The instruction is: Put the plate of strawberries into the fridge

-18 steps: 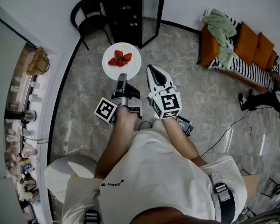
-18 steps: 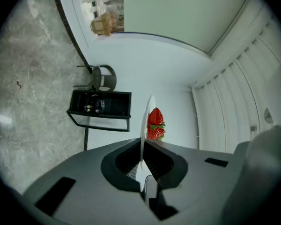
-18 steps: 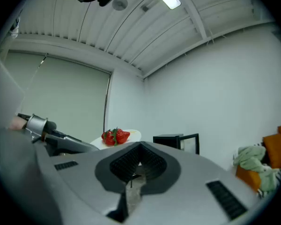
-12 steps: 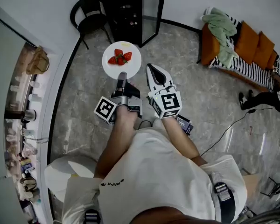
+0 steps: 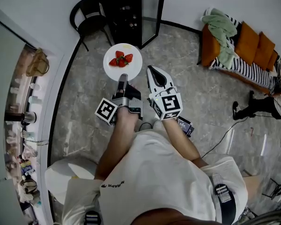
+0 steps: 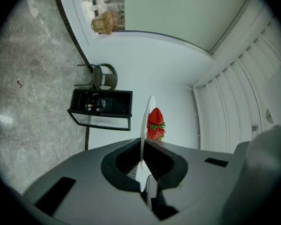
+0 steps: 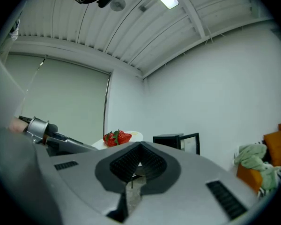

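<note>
A white plate (image 5: 131, 67) carrying strawberries (image 5: 121, 60) hangs level above the floor, in front of the small black fridge (image 5: 124, 13). My left gripper (image 5: 123, 78) is shut on the plate's near rim. In the left gripper view the plate (image 6: 148, 114) shows edge-on between the jaws of the left gripper (image 6: 143, 144), with the strawberries (image 6: 155, 124) beyond. My right gripper (image 5: 151, 70) is beside it on the right, shut and holding nothing. The right gripper view looks past the right gripper (image 7: 139, 146) to the strawberries (image 7: 117, 137) and the fridge (image 7: 175, 140).
The fridge's glass door (image 5: 152, 13) stands open to the right. A black chair (image 5: 89, 18) sits left of the fridge. A sofa with orange cushions and a green cloth (image 5: 234, 41) is at the right. Cables (image 5: 225, 130) lie on the floor, and another person's legs (image 5: 257, 104) show at the right edge.
The plate and both grippers have hardly moved. The other person's legs at the right edge have shifted.
</note>
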